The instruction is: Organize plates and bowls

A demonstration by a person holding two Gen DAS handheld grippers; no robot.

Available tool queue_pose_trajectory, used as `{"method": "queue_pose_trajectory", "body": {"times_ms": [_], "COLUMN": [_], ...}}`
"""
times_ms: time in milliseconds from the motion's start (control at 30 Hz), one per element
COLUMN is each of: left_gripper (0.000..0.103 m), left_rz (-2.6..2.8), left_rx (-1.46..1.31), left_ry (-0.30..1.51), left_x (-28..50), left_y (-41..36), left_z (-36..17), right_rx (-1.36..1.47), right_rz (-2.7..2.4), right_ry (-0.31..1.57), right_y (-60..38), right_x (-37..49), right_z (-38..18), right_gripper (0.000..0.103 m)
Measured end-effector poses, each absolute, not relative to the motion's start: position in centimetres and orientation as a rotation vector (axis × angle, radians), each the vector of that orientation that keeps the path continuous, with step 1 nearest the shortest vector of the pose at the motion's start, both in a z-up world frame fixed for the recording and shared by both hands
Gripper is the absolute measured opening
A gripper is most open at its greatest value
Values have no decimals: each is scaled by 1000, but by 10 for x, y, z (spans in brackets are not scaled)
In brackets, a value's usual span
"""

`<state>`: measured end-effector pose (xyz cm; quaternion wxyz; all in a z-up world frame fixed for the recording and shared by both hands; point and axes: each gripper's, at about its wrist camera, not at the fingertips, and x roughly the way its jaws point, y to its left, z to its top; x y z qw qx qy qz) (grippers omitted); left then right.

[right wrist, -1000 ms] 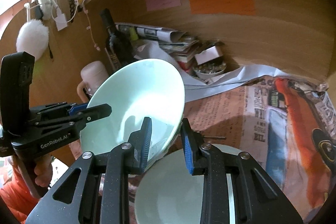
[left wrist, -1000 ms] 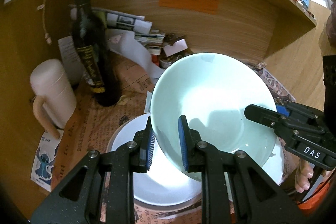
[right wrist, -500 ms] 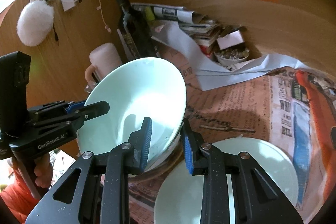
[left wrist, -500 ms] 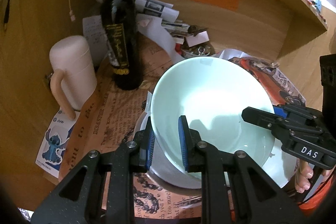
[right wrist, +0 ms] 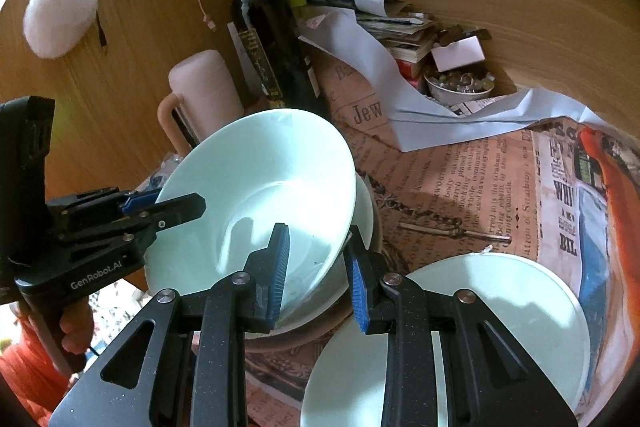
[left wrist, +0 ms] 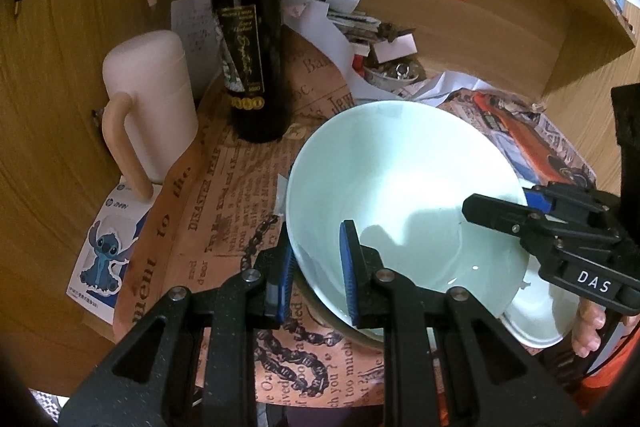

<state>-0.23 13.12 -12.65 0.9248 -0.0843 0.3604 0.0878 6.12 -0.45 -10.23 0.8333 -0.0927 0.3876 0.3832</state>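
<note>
- I count one pale green bowl (right wrist: 264, 183) and one plate (right wrist: 512, 311).
- I see one dark bottle (left wrist: 248, 39), one pink mug (left wrist: 154, 107).
- Two grippers: left gripper (left wrist: 316, 275), right gripper (right wrist: 316, 275).

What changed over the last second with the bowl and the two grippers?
Both grippers, left and right, carried the pale green bowl down and toward the bottle and pink mug; it now sits low over the dishes beneath it. Whether it rests on them is unclear. Unchanged: each gripper clamped on the bowl's rim, bowl tilted, the plate to the right in place.
</note>
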Motion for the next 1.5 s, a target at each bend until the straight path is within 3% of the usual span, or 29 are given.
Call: {"method": "queue_pose_trajectory", "body": {"times_ms": [533,867,967,1033,1500], "left_gripper": [21,26,40,60,64], "left_rz": [232,209,202,202,122], "left_rx": [-92,-127,-156,-179,-295], "left_ry": [739,733,706,669,765], "left_x": [0,-4,-10,-17,-9], "left_y": [127,132,136,139,143], "left_z": [-133,-132,-124,-117,-139], "right_rx": [-348,-351,-356,-358,-263], "right_rz": [745,739,741,739,754], "right_ry": [763,674,644,637,843], "right_y": [15,17,16,14,-1], "right_x": [53,46,43,43,66], "right_z": [-109,-95,-88,-86,-111], "right_gripper": [32,72,73,73,73]}}
